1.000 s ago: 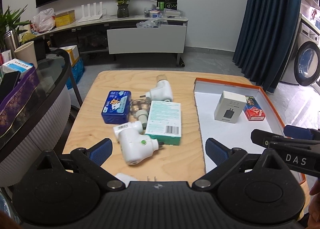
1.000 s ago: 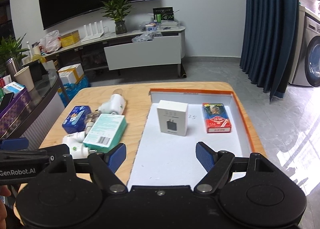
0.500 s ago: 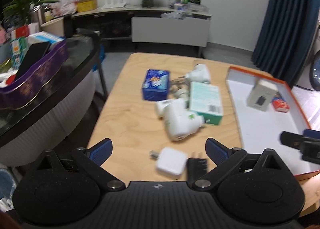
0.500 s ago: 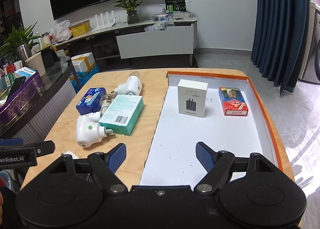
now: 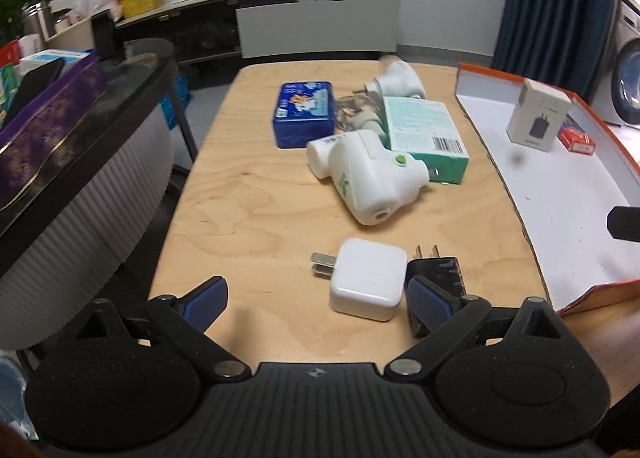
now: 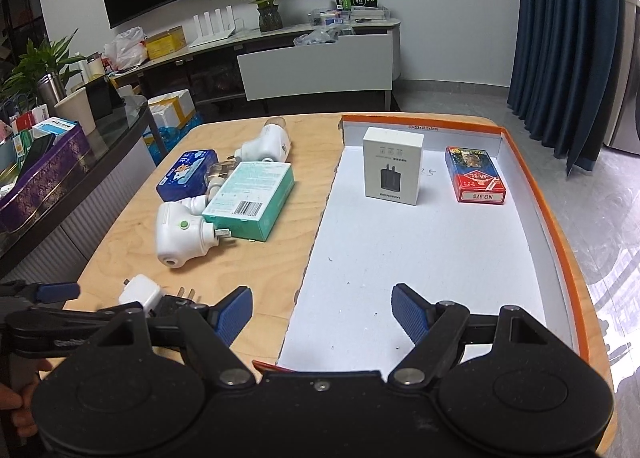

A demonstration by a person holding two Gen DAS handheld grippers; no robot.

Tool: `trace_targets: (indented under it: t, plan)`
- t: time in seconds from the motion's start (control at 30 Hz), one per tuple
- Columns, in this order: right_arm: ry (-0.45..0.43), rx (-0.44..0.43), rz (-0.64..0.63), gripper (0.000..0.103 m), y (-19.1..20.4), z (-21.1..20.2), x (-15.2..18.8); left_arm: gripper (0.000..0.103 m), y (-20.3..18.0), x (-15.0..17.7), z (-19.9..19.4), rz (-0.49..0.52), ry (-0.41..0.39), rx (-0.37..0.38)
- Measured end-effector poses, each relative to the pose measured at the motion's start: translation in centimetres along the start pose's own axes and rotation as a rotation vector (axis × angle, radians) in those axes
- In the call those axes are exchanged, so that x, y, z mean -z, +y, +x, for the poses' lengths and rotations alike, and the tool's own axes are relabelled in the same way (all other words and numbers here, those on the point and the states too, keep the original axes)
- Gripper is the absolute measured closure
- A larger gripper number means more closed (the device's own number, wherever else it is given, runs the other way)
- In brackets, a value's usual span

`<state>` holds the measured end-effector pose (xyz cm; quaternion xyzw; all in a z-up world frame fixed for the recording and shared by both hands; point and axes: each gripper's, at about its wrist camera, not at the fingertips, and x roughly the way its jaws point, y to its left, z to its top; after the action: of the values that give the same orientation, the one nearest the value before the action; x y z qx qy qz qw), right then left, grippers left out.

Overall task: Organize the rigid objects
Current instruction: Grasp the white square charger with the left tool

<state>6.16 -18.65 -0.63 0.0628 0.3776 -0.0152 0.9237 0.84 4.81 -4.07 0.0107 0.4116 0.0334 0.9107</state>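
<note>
Left wrist view puts our left gripper (image 5: 316, 300) low over the near end of the wooden table (image 5: 248, 194), jaws spread wide and gripping nothing. The white charger (image 5: 366, 278) lies between them, close to the right finger, with the black charger (image 5: 438, 272) touching its side and partly behind that finger. We judge the white charger to be the pick in hand. To do it well we should shift the gripper toward the black charger's side, so the white block sits centred, then slip the right finger into the seam between the two chargers. Closing on the flat sides, clear of the prongs, avoids dragging the black one along.

The white charger is a glossy rounded block with two metal prongs pointing away from the black charger; it should not give under the pads, but may slip. Our right gripper (image 6: 322, 312) hangs released over the near end of the orange-rimmed tray (image 6: 552, 226), empty. In the tray a white box (image 6: 393, 166) and a red card pack (image 6: 476, 175) sit at the far end.
</note>
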Motion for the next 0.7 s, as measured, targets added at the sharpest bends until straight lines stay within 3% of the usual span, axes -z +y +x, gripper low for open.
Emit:
trace_targets:
  t: [0.33, 0.5, 0.7]
  plan:
    - [0.017, 0.000, -0.016, 0.013, 0.5, 0.2, 0.4, 0.005, 1.0, -0.3, 1.4, 0.005, -0.043, 0.061]
    - [0.030, -0.010, -0.026, 0.013, 1.4, 0.6, 0.5, 0.008, 0.7, 0.2, 1.9, 0.071, -0.040, 0.069]
    - [0.054, -0.042, -0.067, 0.013, 3.4, 1.2, 0.9, 0.028, 0.7, 0.3, 2.7, 0.035, -0.050, 0.086]
